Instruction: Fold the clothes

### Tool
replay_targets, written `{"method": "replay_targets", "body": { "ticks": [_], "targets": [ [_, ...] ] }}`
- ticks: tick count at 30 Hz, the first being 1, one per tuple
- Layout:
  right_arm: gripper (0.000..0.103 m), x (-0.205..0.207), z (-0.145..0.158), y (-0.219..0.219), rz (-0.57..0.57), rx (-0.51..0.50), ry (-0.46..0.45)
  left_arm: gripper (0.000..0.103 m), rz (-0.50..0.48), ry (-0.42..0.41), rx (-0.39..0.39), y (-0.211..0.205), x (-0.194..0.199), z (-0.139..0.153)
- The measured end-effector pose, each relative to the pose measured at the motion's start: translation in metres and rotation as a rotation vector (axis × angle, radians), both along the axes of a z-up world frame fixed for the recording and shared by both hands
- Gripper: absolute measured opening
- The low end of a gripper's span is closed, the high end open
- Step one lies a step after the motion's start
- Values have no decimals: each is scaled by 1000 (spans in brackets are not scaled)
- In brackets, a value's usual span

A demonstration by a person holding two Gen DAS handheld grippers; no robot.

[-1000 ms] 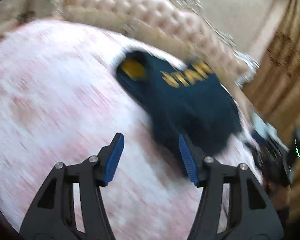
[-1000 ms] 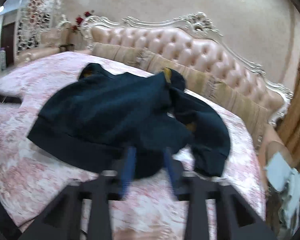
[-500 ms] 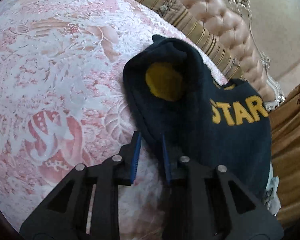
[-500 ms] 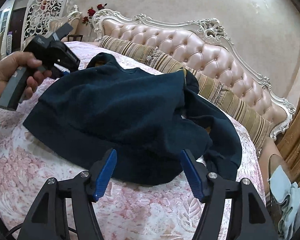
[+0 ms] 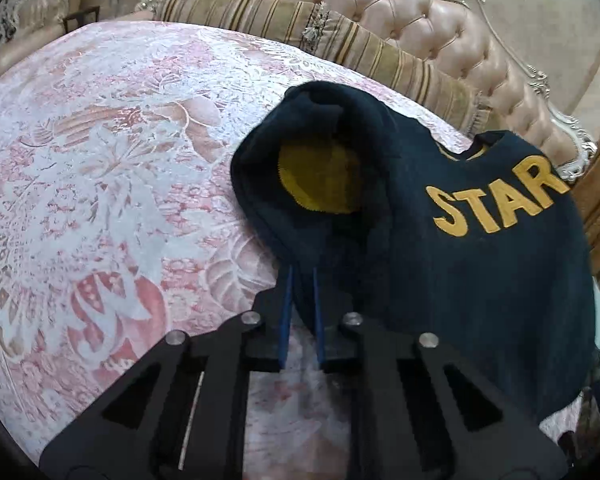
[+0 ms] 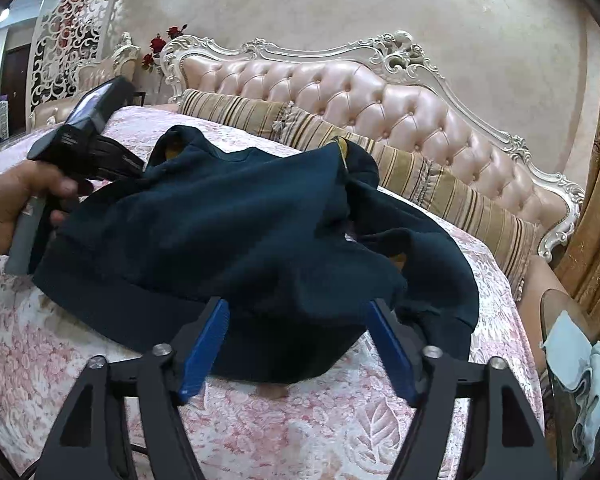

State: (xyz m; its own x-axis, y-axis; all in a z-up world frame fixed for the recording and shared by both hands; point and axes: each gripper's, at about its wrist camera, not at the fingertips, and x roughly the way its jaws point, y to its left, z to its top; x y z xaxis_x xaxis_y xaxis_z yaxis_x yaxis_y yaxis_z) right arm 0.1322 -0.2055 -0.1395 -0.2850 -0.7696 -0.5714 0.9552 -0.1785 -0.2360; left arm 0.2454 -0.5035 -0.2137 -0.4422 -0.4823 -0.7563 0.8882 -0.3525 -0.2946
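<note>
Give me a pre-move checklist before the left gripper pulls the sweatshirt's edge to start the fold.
1. Left gripper pinched on fabric: ok; its jaws have just been closing and the blue pads squeeze a fold of the navy sweatshirt.
2. Right gripper let go: ok; its jaws have just been opening and stand wide on either side of the hem, not pressing it.
3. Only one layer pinched: cannot tell.
4. Sweatshirt lying flat: not ok; it is bunched, with a sleeve rumpled on the right.
5. Bedspread free beside the pinch: ok.
6. STAR lettering facing up: ok.
</note>
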Motion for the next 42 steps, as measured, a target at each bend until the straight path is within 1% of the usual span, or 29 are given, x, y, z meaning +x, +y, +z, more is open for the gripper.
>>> {"method": "replay_targets", "body": {
  "ticks": [1, 3, 6, 7, 8, 10, 12, 13, 14, 15, 16, 18, 19, 21, 23, 24, 25, 26, 28, 29, 30, 31, 32, 34, 37, 38, 40, 42],
  "targets": [
    [78, -1, 0, -1, -4, 0, -4, 10, -11, 11, 2, -1, 4, 1],
    [78, -4, 1, -3, -11, -3, -16, 10, -40, 12, -26, 0, 9, 9],
    [78, -10, 6, -9, -16, -25, -51, 9, -56, -27, -91, 1, 14, 27],
    [79, -12, 8, -13, -21, -36, -56, 9, -62, -51, -124, 0, 15, 36],
    [81, -15, 11, -17, -26, -47, -61, 9, -58, -87, -161, -1, 18, 45],
    [82, -20, 8, -32, -44, -36, -30, 9, -50, -154, -228, -4, 26, 60],
    [82, -25, 2, -44, -37, -5, -28, 8, -36, -224, -285, -11, 35, 73],
    [79, -27, -2, -49, -19, 12, -47, 8, -25, -267, -314, -14, 39, 80],
    [54, -28, -6, -53, -8, 33, -73, 8, -13, -314, -346, -21, 43, 86],
    [33, -30, -10, -57, 2, 54, -99, 8, -2, -355, -368, -28, 46, 91],
    [29, -30, -14, -61, 11, 75, -127, 8, 10, -409, -395, -35, 50, 96],
    [18, -25, -17, -62, 27, 87, -124, 8, 23, -496, -451, -46, 53, 103],
    [17, -22, -17, -62, 30, 87, -115, 8, 29, -538, -479, -51, 54, 106],
    [17, -19, -15, -60, 28, 88, -105, 8, 28, -636, -530, -63, 56, 102],
    [17, -22, -16, -60, 27, 97, -125, 8, 23, -732, -537, -79, 51, 82],
    [17, -24, -17, -60, 26, 103, -138, 8, 17, -748, -517, -85, 51, 72],
    [17, -26, -18, -59, 25, 109, -151, 9, 12, -752, -493, -88, 52, 62],
    [17, -26, -18, -58, 26, 113, -149, 12, 9, -734, -470, -87, 56, 55],
    [17, -24, -18, -57, 29, 121, -142, 13, 2, -693, -426, -84, 64, 42],
    [17, -24, -18, -56, 30, 127, -142, 25, 11, -678, -406, -80, 68, 40],
    [17, -24, -18, -55, 30, 132, -142, 32, 20, -663, -387, -76, 72, 38],
    [17, -24, -18, -54, 29, 135, -144, 43, 30, -635, -375, -70, 79, 37],
    [17, -24, -18, -52, 28, 137, -146, 50, 35, -619, -365, -64, 85, 39],
    [17, -23, -17, -48, 28, 139, -141, 51, 47, -587, -344, -51, 100, 42],
    [19, -27, -9, -33, 36, 98, -153, 51, 77, -462, -307, -14, 118, 51],
    [20, -29, -6, -27, 37, 80, -159, 51, 75, -404, -286, 1, 123, 53],
    [26, -33, -3, -16, 45, 56, -140, 52, 51, -309, -252, 31, 127, 53],
    [39, -35, 0, -7, 43, 42, -115, 52, 16, -240, -223, 59, 123, 50]
  ]
}}
